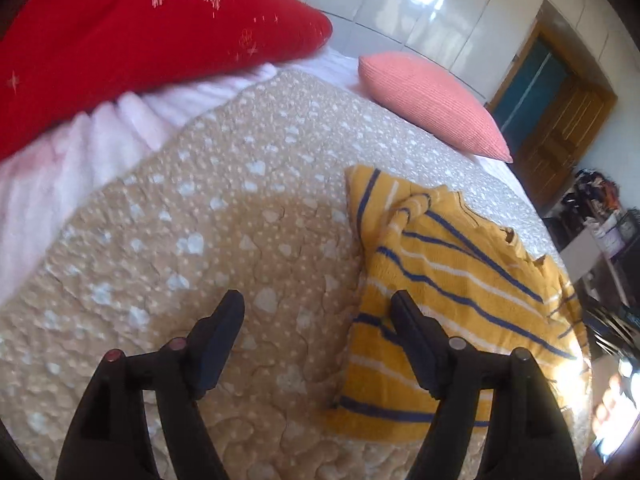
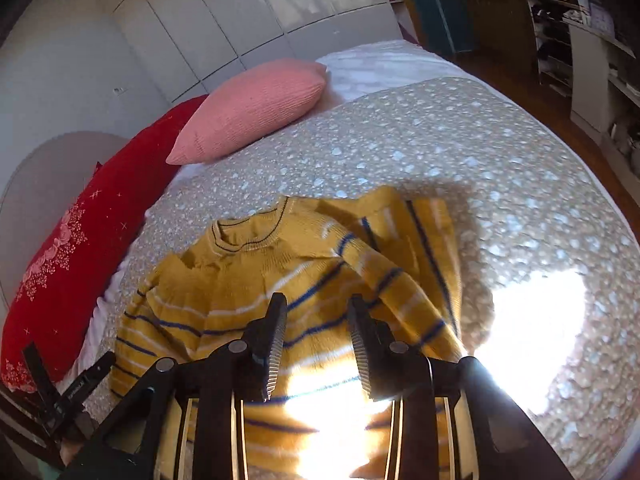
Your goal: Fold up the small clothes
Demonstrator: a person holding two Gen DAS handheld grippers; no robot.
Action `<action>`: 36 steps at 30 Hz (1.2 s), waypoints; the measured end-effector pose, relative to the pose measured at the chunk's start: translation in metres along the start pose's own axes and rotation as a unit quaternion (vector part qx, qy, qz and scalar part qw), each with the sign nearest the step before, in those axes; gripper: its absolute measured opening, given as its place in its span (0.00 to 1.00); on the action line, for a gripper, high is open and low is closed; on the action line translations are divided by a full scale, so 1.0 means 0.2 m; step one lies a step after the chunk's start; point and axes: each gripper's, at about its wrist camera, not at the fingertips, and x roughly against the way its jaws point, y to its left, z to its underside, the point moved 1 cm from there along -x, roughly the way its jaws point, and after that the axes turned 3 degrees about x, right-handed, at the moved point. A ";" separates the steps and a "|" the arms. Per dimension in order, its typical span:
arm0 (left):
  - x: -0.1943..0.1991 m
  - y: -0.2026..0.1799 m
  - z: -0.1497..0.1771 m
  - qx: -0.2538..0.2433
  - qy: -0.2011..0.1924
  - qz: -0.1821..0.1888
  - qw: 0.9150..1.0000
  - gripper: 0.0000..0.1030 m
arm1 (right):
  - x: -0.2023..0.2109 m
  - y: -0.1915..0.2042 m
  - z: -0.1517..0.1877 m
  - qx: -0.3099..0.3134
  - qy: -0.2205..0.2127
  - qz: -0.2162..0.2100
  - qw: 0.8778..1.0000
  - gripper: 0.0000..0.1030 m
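One small knit sweater (image 2: 256,300) on the bed, mustard yellow with thin blue and white horizontal stripes, ribbed crew neck edged in a dark line. Lies flat on a beige quilted bedspread (image 1: 168,240) dotted with pale hearts and specks. Neck opening toward the pillows in the right wrist view. One sleeve folded across the chest toward the body's middle, bunched and slightly raised; side panel beside it also turned over, stripes running nearly upright there. Lower hem washed out by a bright sun patch, detail lost. Fabric rumpled, edges uneven, not a neat rectangle.

Left gripper (image 1: 316,308) hovering at the sweater's edge, jaws wide apart, nothing between them; one finger over bare bedspread, the other over the striped hem area. Contact with cloth not clear.

Right gripper (image 2: 318,312) above the sweater's middle, ridged pads apart, gap narrower than the left's, no cloth pinched between; fabric visible through the gap.

Two pillows at the head of the bed: red embroidered pillow (image 1: 132,28) and pink ribbed pillow (image 2: 256,108), side by side, well apart from the sweater. White glossy wardrobe doors (image 2: 208,12) behind. Wooden door (image 1: 560,120) and cluttered shelves (image 2: 580,32) off to the side.
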 end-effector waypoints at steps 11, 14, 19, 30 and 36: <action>0.04 0.14 -0.04 0.017 0.022 0.060 0.998 0.79 | -0.30 -0.35 -0.28 -0.072 0.011 0.203 0.976 0.44; 0.07 0.16 -0.06 0.007 0.023 0.042 0.999 0.79 | -0.15 -0.16 -0.28 -0.046 -0.026 0.183 0.982 0.58; 0.17 0.30 -0.09 0.049 0.003 0.048 0.998 0.79 | -0.08 0.42 -0.21 0.085 -0.036 0.111 0.989 0.71; 0.31 0.57 -0.14 0.101 -0.041 0.014 0.994 0.79 | -0.85 1.32 0.09 0.262 0.116 0.089 0.954 0.38; 0.32 0.64 -0.14 0.120 -0.037 0.009 0.992 0.79 | -0.98 1.41 0.11 0.276 0.140 0.094 0.946 0.40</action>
